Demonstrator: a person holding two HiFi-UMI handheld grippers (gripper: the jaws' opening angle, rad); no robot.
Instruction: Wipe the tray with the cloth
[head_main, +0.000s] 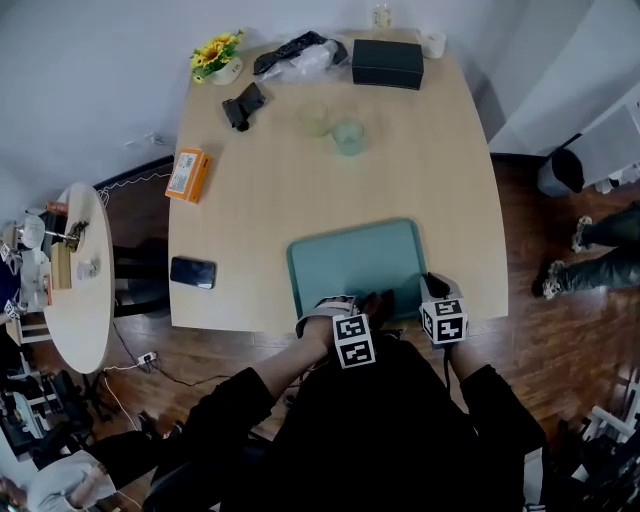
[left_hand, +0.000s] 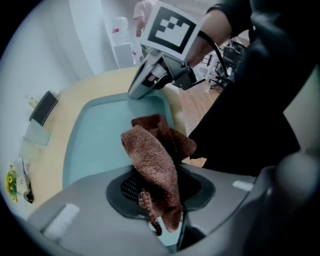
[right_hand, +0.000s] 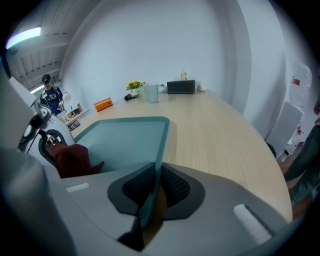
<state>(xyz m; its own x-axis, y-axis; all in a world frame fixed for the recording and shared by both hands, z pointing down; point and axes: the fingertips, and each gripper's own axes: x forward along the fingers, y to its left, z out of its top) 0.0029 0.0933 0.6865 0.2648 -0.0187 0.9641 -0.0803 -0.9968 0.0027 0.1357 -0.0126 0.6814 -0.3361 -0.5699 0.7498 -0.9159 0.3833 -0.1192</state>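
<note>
Left hand-held gripper (left_hand: 160, 200) clenched on brown cloth (left_hand: 155, 155), bunched over the near end of the teal tray (left_hand: 100, 140). Right hand-held gripper (right_hand: 152, 187) clamped on the tray's near right rim. Tray sits flat by the front edge of the bench (right_hand: 215, 135).

We see a pale wooden table (head_main: 300, 190). A teal tray (head_main: 350, 262) lies flat at the middle of its near edge. A dark phone (head_main: 192, 272) lies by the near left corner, and an orange box (head_main: 187, 174) sits right at the left edge. At the far left corner we find a pot of yellow flowers (head_main: 218, 57), with a small black object (head_main: 243, 105) near it. Along the far edge lie a crumpled bag (head_main: 300, 55) and a black box (head_main: 387, 63), and a white cup (head_main: 433, 43) stands at the far right corner. Two clear cups (head_main: 314, 120) (head_main: 348, 136) stand side by side just inside the black box.
</note>
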